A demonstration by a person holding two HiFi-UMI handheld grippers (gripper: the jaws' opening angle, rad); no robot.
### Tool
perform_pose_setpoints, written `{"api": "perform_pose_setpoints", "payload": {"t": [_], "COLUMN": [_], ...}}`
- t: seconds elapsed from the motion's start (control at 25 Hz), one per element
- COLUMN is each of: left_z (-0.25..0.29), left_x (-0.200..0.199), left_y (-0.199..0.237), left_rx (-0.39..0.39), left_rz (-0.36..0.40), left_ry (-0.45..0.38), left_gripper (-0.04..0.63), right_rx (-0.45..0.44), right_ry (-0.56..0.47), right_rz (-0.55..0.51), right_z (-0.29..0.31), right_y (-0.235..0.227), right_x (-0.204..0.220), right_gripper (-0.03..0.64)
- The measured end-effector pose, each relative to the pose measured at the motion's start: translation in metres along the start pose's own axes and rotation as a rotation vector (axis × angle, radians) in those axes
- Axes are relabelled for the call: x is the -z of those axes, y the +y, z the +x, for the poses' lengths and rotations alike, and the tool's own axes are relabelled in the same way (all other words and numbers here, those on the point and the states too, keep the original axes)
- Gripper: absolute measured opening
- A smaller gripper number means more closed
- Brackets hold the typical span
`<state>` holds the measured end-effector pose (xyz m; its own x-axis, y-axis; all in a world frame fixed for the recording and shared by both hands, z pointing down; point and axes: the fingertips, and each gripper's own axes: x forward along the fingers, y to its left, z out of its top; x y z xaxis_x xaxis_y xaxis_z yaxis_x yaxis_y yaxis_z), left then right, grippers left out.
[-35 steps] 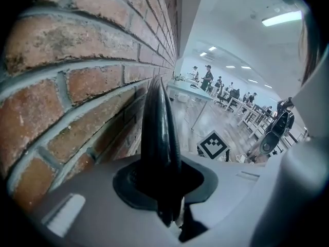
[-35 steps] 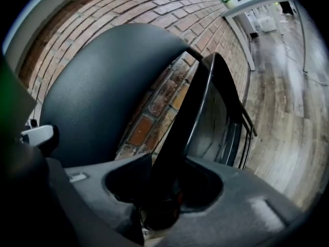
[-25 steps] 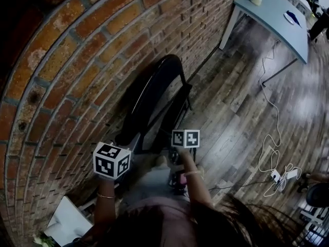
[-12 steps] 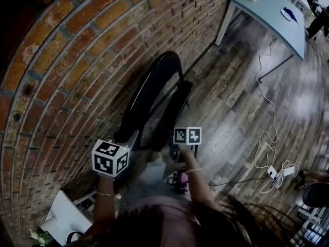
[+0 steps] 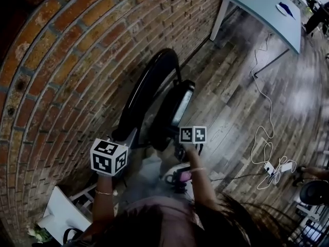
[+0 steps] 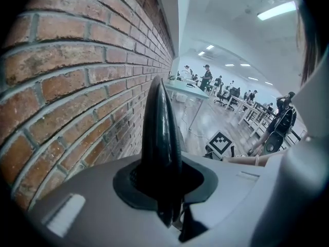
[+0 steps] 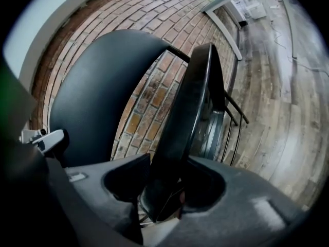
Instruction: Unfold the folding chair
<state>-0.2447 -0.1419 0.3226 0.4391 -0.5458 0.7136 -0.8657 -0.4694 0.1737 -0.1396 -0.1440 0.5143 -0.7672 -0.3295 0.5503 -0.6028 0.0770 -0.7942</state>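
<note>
The folding chair (image 5: 154, 86) is standing at twelve o'clock from the person, close against the brick wall (image 5: 56, 66) on the wooden floor (image 5: 231, 102). It is looking black and glossy all over. A broad, rounded backrest (image 7: 97, 86) is lying nearest the bricks. A thinner, rounded seat (image 7: 191, 96) is standing apart from it, with bricks showing through the gap between the two. Thin dark frame tubes (image 7: 234, 109) are running down at the seat's three o'clock in the right gripper view.

The left gripper (image 6: 163, 189) is clamping the backrest's edge, which is rising edge-on like a tapering black blade from between its narrowly set jaws. The right gripper (image 7: 164, 189) is working on the seat. Its jaws are standing wide and opening, with the seat's rim sitting between them and meeting the pads on both sides.

In the head view, the left gripper's marker cube is sitting at the chair's seven o'clock and the right one's at its five o'clock. A pale table (image 5: 267, 6) is standing far off at one o'clock. A white cable (image 5: 264, 138) is trailing over the floor at three o'clock.
</note>
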Motion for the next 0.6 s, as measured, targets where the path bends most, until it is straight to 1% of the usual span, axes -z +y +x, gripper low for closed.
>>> {"api": "perform_pose_setpoints", "payload": {"t": [0.6], "left_z": [0.012], "left_x": [0.008], "left_y": [-0.042], "left_rx": [0.006], "left_rz": [-0.005], "left_ry": [-0.005], "left_gripper": [0.074], "right_rx": [-0.019], "right_ry": [0.022], "right_rz": [0.057], "right_z": [-0.051], "right_y": [-0.056], "right_x": [0.023], "right_gripper": [0.188]}}
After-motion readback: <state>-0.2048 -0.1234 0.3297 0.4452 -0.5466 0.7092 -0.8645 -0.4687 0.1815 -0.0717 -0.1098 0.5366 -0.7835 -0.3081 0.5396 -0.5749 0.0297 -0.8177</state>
